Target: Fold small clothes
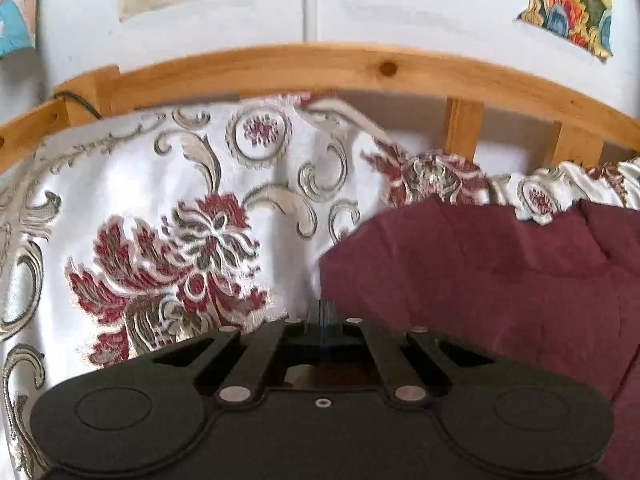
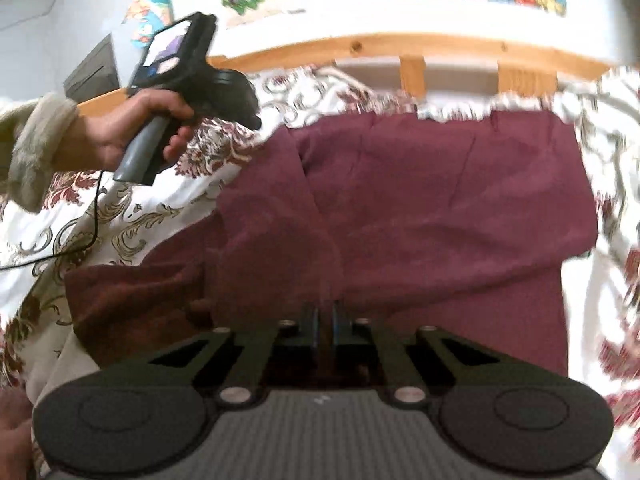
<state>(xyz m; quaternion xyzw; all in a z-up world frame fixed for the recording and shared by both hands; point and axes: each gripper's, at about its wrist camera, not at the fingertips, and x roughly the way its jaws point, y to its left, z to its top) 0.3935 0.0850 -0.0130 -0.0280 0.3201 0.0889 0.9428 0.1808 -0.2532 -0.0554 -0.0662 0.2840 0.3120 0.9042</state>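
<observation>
Maroon garment [image 2: 440, 208] pinched by right tongs [image 2: 326, 312]; left tongs [image 1: 324, 312] clenched, left hand [image 2: 132, 128] only in right view

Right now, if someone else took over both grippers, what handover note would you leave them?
Left gripper: fingers shut, seemingly empty, over the floral bedspread beside the garment's left edge.
Right gripper: fingers closed, apparently pinching a fold of the maroon garment.
Garment lies on the bed below the wooden rail; its left side is bunched and partly turned over.
Done: at most a first fold begun.
Left: flatten, finish folding into a compact shape.
</observation>
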